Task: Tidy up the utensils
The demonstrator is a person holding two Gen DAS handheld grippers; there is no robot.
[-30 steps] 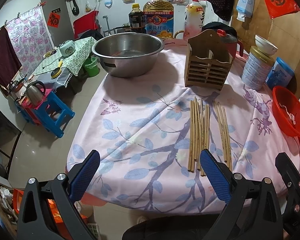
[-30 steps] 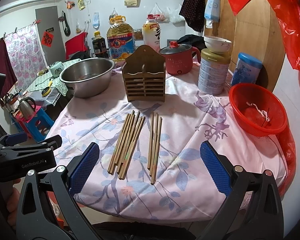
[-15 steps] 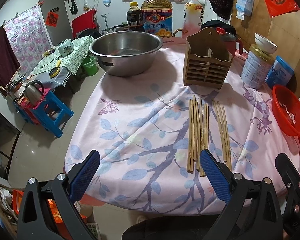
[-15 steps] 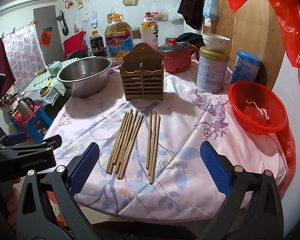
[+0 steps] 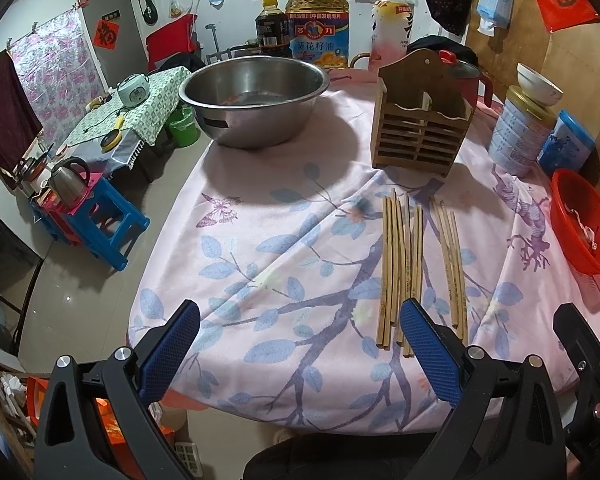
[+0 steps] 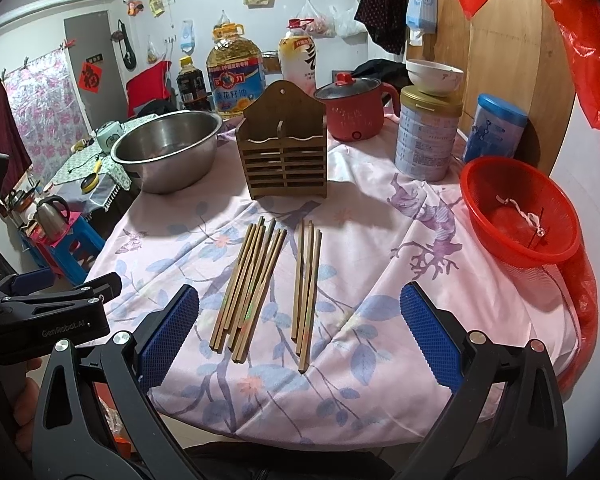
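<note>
Two bunches of chopsticks lie flat on the tabletop (image 6: 380, 392), which has a pink cloth with blue leaves on it. The big bunch (image 6: 248, 280) is at about 11 o'clock from the right hand-held gripper (image 6: 300, 336). The small bunch (image 6: 306, 284) lies just beside it, straight ahead at 12 o'clock. Past them, also at 12 o'clock, stands the wooden holder (image 6: 286, 156). It looks empty, so no chopstick has been put away yet.

The job looks like it is just starting. The step in hand is to reach for the chopsticks. The next move, I think, is to bring one hand-held gripper down low over a bunch, close on the sticks near the middle, and lift them. Then they must be tipped upright and dropped into the holder. The sticks are thin and lie flat on soft cloth, so they may be hard to pinch and may slip.

The right hand-held gripper is wide open. It holds nothing and touches nothing. The left hand-held gripper (image 5: 300, 340) is wide open too, and empty. From it, the big bunch is at 1 o'clock, right by its right finger. A steel bowl (image 5: 256, 100) sits far off at 11 o'clock.
</note>
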